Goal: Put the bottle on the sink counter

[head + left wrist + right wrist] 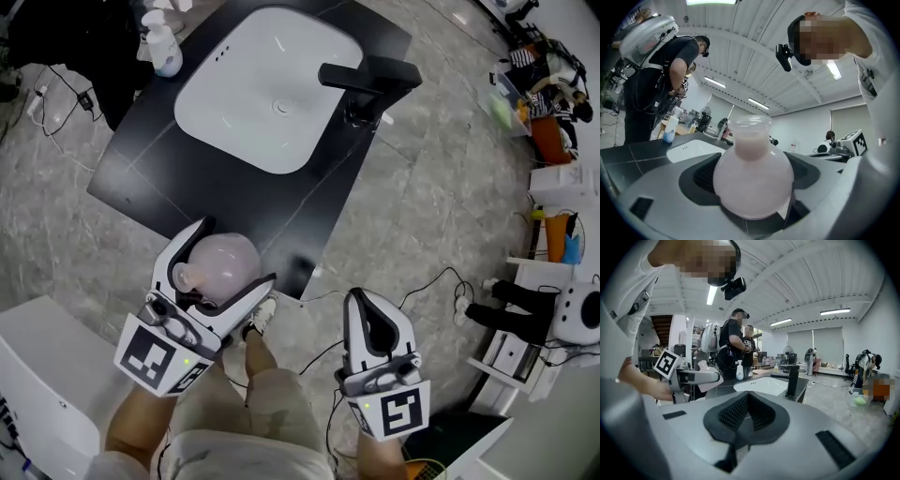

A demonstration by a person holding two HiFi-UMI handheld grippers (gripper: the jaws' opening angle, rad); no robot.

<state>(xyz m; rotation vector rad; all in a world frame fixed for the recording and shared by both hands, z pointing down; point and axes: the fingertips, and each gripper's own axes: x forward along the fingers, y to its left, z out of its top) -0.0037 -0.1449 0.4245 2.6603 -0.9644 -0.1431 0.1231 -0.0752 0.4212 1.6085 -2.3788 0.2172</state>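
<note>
Between left claw (236, 251) jaws: pink bottle (753, 180) clamped, near counter (178, 178) edge.

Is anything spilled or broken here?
Nothing looks spilled or broken. The pink bottle sits whole in the left tool, and the sink and counter look clean.

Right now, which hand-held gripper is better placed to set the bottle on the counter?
Left. The left hand-held gripper holds the bottle at the near edge of the counter; the right hand-held gripper is shut, empty, over the floor.
</note>
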